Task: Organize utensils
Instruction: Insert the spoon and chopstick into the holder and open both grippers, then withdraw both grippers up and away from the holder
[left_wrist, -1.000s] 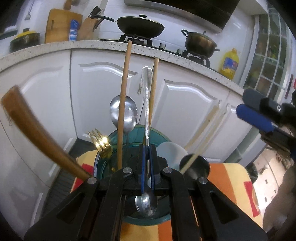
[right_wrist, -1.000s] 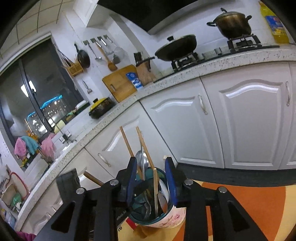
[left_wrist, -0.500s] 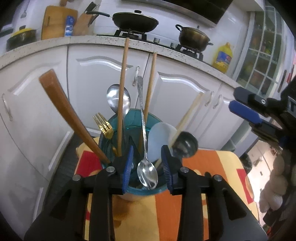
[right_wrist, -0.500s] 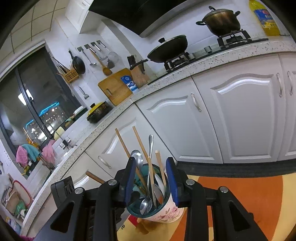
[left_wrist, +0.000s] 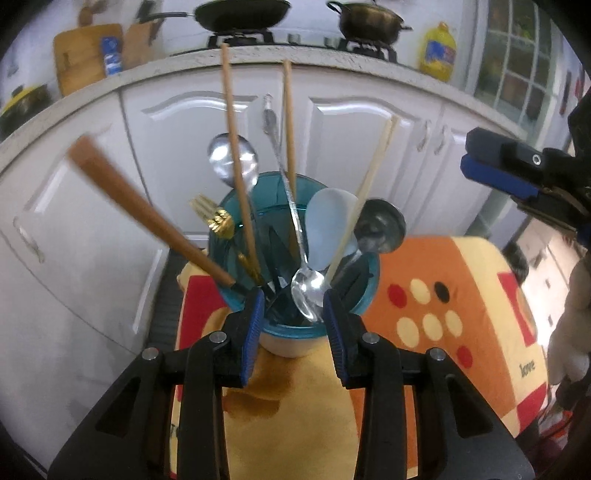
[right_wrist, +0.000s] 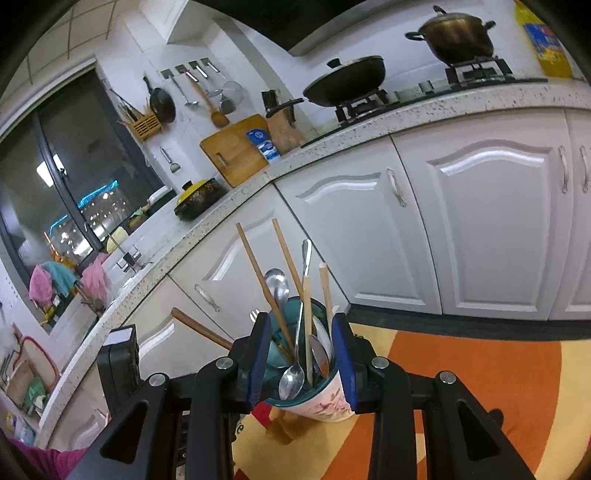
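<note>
2 claws are spread and neither pinches anything. The left gripper (left_wrist: 293, 299) has just been opening. The steel spoon (left_wrist: 308, 291) shows between its blue pads untouched, bowl up, leaning on the near rim of the cup (left_wrist: 373, 266). The right gripper (right_wrist: 301, 328) hangs well apart from the cup, jaws parted on air.

The likely slip is in pulling the left claw back: a pad could catch the smooth, rounded spoon bowl and flick it out. The cup looks top-heavy. Long wooden chopsticks (left_wrist: 236, 166), a thick brown handle (left_wrist: 147, 218), a gold fork (left_wrist: 218, 221) and a dull ladle (left_wrist: 380, 225) all lean outward, so a nudge could tip it on the soft cloth (left_wrist: 443, 295). The cup has a glossy teal inside and a flowered outside.
</note>
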